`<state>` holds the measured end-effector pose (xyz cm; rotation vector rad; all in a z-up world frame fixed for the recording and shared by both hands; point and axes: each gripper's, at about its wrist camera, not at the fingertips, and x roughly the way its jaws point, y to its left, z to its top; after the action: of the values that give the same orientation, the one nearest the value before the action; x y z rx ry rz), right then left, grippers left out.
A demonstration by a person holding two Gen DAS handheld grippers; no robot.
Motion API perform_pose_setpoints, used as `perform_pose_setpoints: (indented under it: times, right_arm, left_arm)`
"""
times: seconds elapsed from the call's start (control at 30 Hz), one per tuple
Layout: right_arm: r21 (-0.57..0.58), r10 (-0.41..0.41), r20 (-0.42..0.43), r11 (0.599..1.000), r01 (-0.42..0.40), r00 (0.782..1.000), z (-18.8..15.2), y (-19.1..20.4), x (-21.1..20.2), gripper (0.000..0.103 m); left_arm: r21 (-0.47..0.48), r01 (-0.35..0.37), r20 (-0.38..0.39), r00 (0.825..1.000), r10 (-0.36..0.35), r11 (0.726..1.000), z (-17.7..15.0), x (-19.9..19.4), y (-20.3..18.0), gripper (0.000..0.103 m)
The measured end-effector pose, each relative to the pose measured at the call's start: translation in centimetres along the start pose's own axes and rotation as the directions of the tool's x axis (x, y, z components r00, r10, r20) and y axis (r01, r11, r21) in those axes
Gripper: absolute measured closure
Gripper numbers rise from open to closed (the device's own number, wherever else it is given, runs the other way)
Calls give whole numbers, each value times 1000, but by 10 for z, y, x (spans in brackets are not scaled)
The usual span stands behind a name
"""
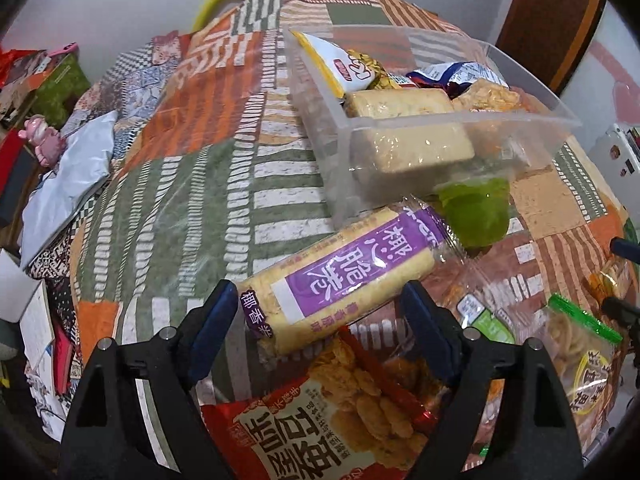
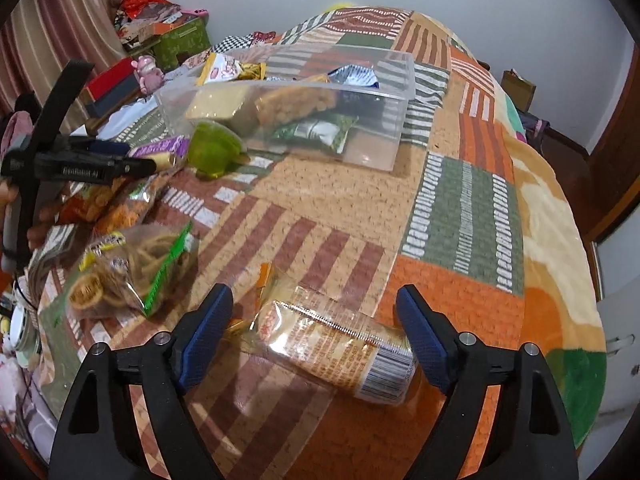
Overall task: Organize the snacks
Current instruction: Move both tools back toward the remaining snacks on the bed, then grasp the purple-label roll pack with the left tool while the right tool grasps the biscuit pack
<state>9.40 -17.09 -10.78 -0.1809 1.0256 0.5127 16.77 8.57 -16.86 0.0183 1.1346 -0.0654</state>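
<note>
A: What lies loose on the quilt?
B: A purple-labelled roll (image 1: 340, 276) lying flat beside the bin (image 1: 460, 128), over a red bag (image 1: 332, 416). A clear-wrapped roll (image 2: 340, 348) lies apart.
A: And the bin?
B: Clear, upright, holding several packets.

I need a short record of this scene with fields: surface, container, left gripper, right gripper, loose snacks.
surface: patchwork blanket
container: clear plastic bin, partly filled with snack packs
left gripper: open, jaws astride the purple-label roll pack
right gripper: open, jaws astride the clear biscuit pack
loose snacks: green jelly cup, ring-snack bag, red cracker bag
</note>
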Motion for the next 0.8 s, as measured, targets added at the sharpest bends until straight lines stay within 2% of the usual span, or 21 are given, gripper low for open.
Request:
perform_pose_setpoints:
  times: [0.17,0.33,0.4,0.57,0.8]
  right_arm:
    - [7,-9,-1,1000,9,1000,-4,-3,0,19]
    - [25,-8,-5,1000,8,1000,-5,-8,1,19]
    - [30,-12,-10,999,12,1000,-5,-11,2,19]
    - [48,-8,-8,999,8,1000,-7,-16,-2,19]
    - [53,-1,-13,999,2,1000,-11,-22,-8,19]
  left_arm:
    - [18,7,-37,999,-6,1000,9,1,-3,19]
    - [44,14,-9,1000,-14,999,14,-6,-9,19]
    - [77,-5,-18,1000,6,997,16,-1,-15,19]
    - [121,36,-37,999,-32,992,25,9,-22,14]
    - [90,95,-81,993,-88,991,21,16,-16,13]
